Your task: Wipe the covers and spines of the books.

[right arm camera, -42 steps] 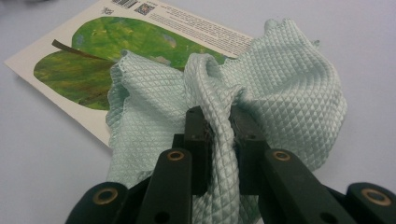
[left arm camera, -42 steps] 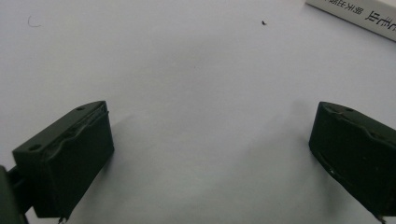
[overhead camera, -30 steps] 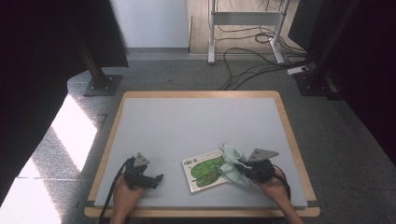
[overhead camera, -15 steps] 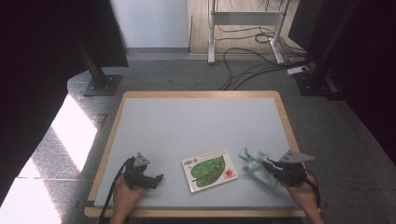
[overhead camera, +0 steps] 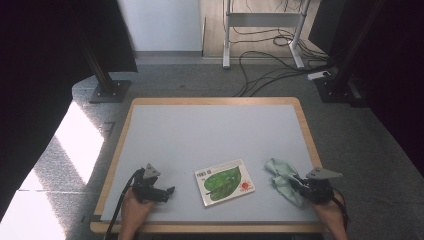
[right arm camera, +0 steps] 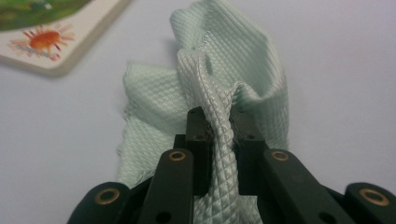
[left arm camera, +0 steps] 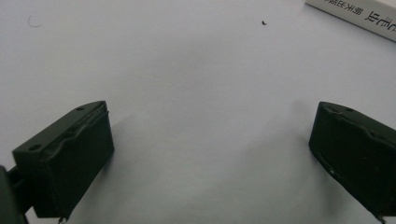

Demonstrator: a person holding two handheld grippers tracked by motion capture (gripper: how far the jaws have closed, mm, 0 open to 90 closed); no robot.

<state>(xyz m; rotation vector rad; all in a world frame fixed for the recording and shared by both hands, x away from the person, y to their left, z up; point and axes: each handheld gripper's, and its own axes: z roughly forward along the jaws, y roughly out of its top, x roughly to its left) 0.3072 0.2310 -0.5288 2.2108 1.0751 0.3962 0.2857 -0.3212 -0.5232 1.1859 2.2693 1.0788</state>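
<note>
A grey table (overhead camera: 210, 135) with a wooden rim stands on a carpeted floor, with cables and a metal stand behind it. Near its front edge lies a picture book (overhead camera: 224, 182) with a green leaf and an orange sun on the cover. To the right of the book and clear of it, a pale green cloth (overhead camera: 280, 176) lies bunched on the table, one end of it pinched in the right tongs (overhead camera: 296, 184); the right gripper view shows the two jaws closed tight on a twisted fold of the weave (right arm camera: 223, 126). The left tongs (overhead camera: 169, 190) rest low over bare table at the front left, jaws wide apart with nothing between them, the book's edge (left arm camera: 359, 16) off to one side.

The grip takes only a narrow fold, so a quick pull could likely slip the cloth free. The trailing part could also snag the book's corner and shift it if dragged back across.
</note>
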